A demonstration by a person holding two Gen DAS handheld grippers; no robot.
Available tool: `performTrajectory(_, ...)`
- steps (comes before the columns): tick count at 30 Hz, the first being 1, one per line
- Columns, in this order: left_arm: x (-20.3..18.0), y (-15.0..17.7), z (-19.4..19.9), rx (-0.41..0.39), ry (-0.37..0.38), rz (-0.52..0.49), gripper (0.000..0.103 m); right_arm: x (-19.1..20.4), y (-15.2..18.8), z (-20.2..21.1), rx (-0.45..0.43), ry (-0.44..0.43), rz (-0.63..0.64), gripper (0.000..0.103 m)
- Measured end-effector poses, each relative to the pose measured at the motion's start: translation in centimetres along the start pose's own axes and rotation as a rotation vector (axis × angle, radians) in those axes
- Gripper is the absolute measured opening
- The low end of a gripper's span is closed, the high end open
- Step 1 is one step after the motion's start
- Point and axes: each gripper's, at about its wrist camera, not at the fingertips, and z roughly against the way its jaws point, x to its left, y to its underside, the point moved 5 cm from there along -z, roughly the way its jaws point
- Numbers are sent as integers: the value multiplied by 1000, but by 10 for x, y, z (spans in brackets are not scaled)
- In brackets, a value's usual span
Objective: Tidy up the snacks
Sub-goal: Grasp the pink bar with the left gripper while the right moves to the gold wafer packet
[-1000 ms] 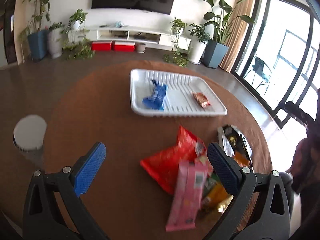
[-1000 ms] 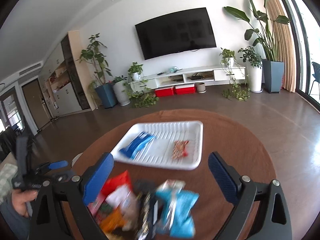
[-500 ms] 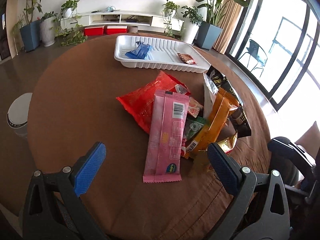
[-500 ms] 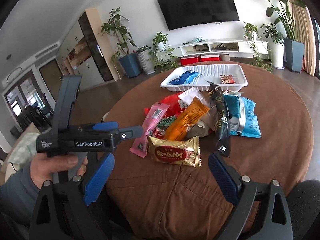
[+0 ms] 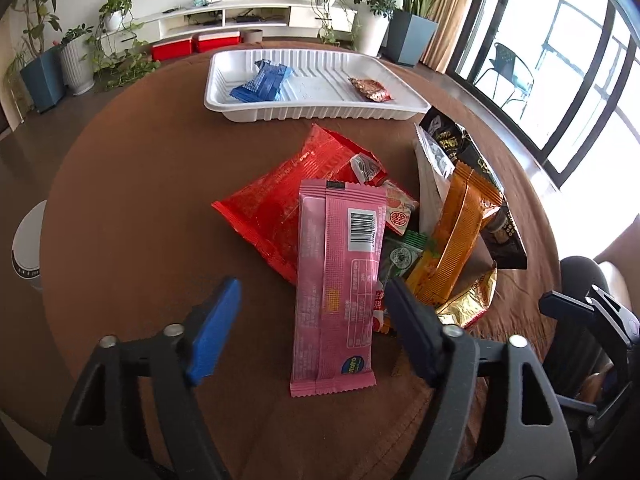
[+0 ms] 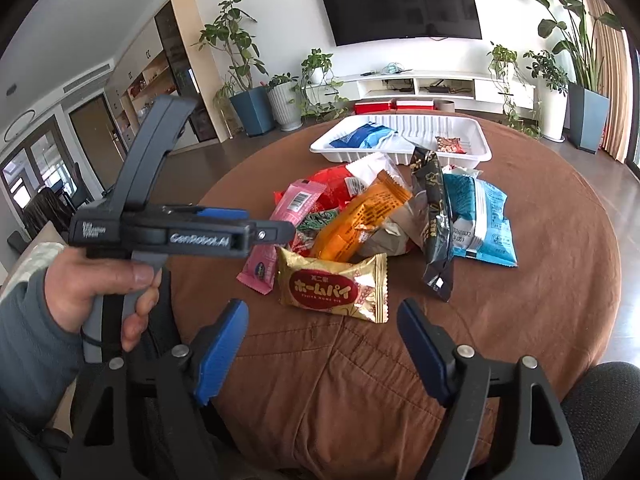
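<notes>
I have brought both grippers down and in from a higher look at the room, so the pile of snacks now fills each view. The left gripper (image 5: 312,322) has just been narrowing its fingers to about half width; the pink wrapper (image 5: 340,280) lies between them in the left wrist view, but the pads do not press on it yet. The right gripper (image 6: 322,344) has also just been closing a little, its fingers moderately wide with nothing between them, and the gold packet (image 6: 334,286) sits just ahead at twelve o'clock. I judge that the next pick is being lined up, pink for the left, gold probably for the right.

Counting: the white tray (image 5: 256,114) at twelve o'clock on the brown counter (image 5: 132,208) holds two snacks, one blue (image 5: 262,84) and one small red (image 5: 370,90). The pile holds at least eight: one big red bag (image 5: 280,200), one pink, one orange (image 6: 360,212), one gold, one black (image 6: 434,216), one light blue (image 6: 478,216), one green, one white; smaller pieces beneath I cannot count.
</notes>
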Motion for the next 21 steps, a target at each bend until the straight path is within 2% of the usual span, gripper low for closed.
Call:
performTrajectory(10, 5, -2, -19, 56, 12, 3, 63, 1, 3, -3, 22, -6, -5, 80)
performTrajectory(12, 5, -1, -20, 61, 29, 5, 44, 1, 4, -3, 25, -6, -6, 80)
performTrajectory(13, 5, -2, -23, 71, 42, 9, 41, 0, 4, -4, 26, -6, -6, 80)
performTrajectory(21, 6, 2, -22, 71, 73, 9, 33, 0, 4, -5, 35, -5, -4, 80)
